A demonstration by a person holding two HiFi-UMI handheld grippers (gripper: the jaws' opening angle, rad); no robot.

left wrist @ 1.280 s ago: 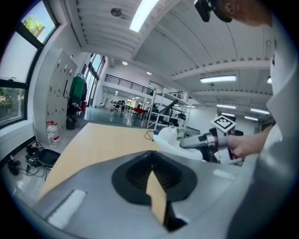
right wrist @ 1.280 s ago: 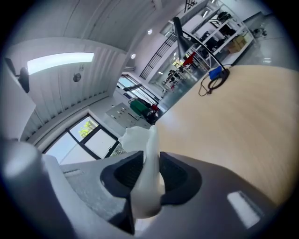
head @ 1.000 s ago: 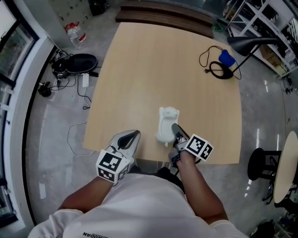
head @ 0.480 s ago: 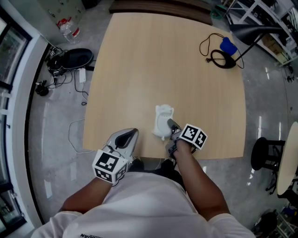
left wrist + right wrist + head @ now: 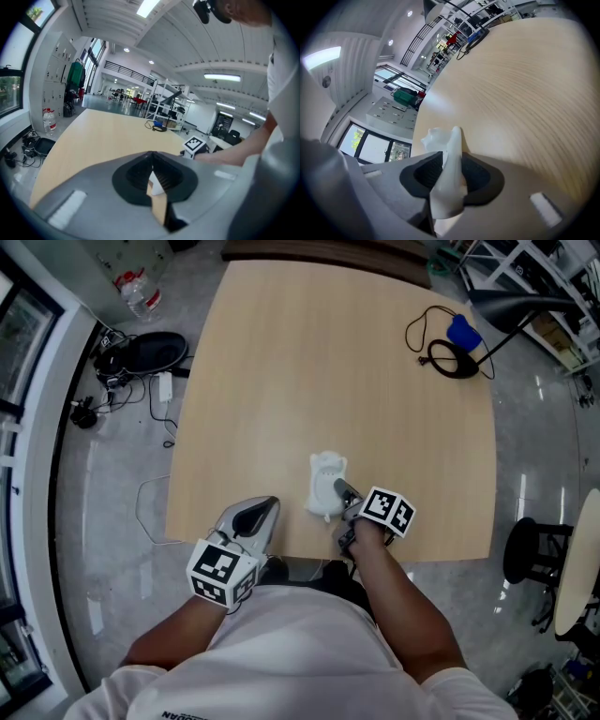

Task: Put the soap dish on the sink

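Two grippers worked at the near edge of the table (image 5: 337, 362), low in the frame. The R gripper (image 5: 345, 495), lower centre, had the white soap dish (image 5: 323, 486) btwn its jaws. In the right gripper view the dish's rim stood edge-on in the gap w/ the pads against it on both sides, tho the jaws had just been easing apart a bit. The dish looked to be down on the tabletop, close to the front edge. The L gripper (image 5: 265, 507) hung lower left of the dish, near it but not touching. Its jaws met at the tips, only a thin slit behind them, nothing gripped. Far upper right stood a desk lamp (image 5: 511, 306) and a blue item (image 5: 461, 332) w/ a coiled black cable (image 5: 450, 360). Upper left, on the floor, was a water bottle (image 5: 131, 294).
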